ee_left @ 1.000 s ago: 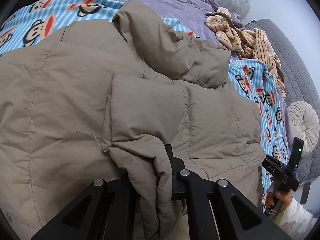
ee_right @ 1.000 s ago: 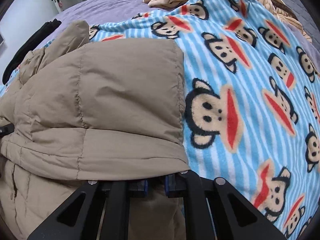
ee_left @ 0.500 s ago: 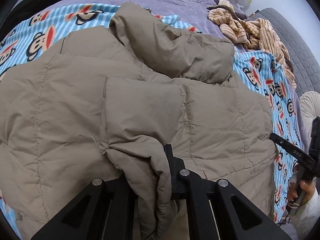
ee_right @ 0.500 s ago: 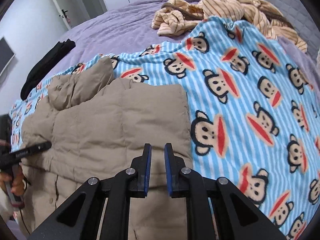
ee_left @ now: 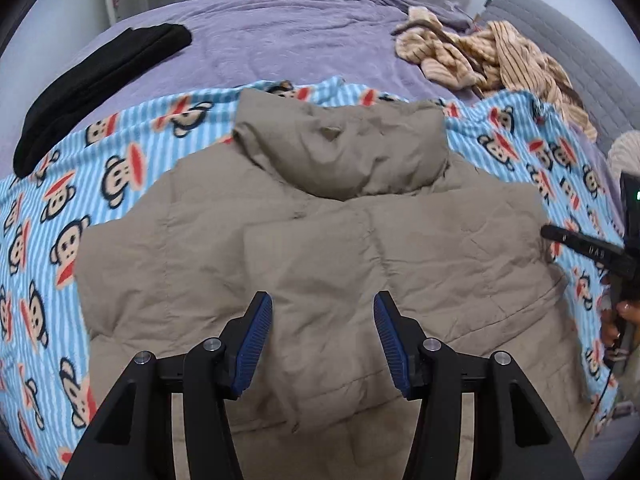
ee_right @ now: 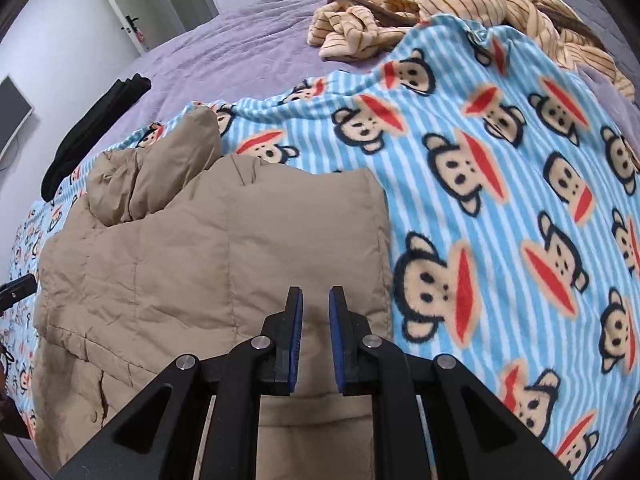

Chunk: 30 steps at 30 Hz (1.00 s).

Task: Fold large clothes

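Covering most of both views, one purple bedspread (ee_left: pixel 280 40), with one blue-striped monkey-print blanket (ee_right: pixel 500 168) spread over its near part. Lying on that blanket, one tan padded jacket (ee_left: pixel 320 232), folded into a compact block, hood (ee_left: pixel 352 152) bunched at the far end, a single snap button visible near its lower left edge in the right wrist view. Resting farther back on the bedspread, one heap of cream striped clothing (ee_left: pixel 492 60) at the right and one black garment (ee_left: pixel 92 80) at the left, both well apart from the jacket. Showing at the edge, one round pale cushion (ee_left: pixel 624 152) and one grey quilted headboard (ee_left: pixel 568 44). Hovering above the jacket, two grippers: left gripper (ee_left: pixel 323 340) with jaws standing wide after just opening, blue pads clear of the fabric and nothing between them; right gripper (ee_right: pixel 316 332) with jaws set narrowly apart, a slim gap between the pads, nothing gripped, poised over the jacket's right edge beside the blanket. Seen also at the right rim of the left wrist view, one hand (ee_left: pixel 622 320) on the right gripper's handle.
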### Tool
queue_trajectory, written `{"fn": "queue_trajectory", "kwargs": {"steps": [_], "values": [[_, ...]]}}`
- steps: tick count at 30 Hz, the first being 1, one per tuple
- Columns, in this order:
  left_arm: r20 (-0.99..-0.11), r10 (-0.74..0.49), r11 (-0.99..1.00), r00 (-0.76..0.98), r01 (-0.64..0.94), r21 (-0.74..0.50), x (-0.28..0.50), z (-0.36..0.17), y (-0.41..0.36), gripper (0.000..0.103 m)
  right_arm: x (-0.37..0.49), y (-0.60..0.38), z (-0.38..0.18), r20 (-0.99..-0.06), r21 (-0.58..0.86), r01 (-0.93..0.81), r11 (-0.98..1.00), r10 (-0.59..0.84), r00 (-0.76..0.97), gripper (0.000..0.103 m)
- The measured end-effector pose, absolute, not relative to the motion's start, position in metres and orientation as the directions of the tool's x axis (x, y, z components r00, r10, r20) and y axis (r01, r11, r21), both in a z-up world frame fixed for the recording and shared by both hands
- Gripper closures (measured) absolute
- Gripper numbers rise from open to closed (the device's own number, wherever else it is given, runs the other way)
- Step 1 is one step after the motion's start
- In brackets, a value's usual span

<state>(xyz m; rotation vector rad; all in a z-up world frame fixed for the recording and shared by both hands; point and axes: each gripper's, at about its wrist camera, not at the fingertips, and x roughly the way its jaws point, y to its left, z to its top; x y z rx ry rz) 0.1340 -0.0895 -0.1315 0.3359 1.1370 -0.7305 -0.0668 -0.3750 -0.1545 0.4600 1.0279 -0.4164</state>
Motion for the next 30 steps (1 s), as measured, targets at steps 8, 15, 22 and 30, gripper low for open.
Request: {"fn": "queue_trajectory", "kwargs": {"steps": [8, 15, 22, 30], "values": [[-0.914, -0.335, 0.735, 0.230, 0.670, -0.102, 0.138, -0.189, -0.106, 0.048, -0.043, -0.400, -0.211, -0.898, 0.242, 0.555, 0.796, -0.033, 0.439, 0.089], [-0.914, -0.321, 0.743, 0.248, 0.664, -0.081, 0.135, -0.180, -0.094, 0.048, -0.050, -0.401, -0.213, -0.884, 0.245, 0.564, 0.788, -0.058, 0.464, 0.089], [-0.919, -0.269, 0.810, 0.288, 0.584, -0.054, 0.143, -0.171, -0.070, 0.048, -0.088, -0.403, -0.198, -0.916, 0.079, 0.615, 0.785, -0.187, 0.355, 0.083], [-0.928, -0.209, 0.854, 0.310, 0.520, -0.019, 0.132, -0.147, -0.051, 0.048, -0.129, -0.397, -0.166, -0.909, 0.181, 0.668, 0.722, -0.137, 0.394, 0.074]]}}
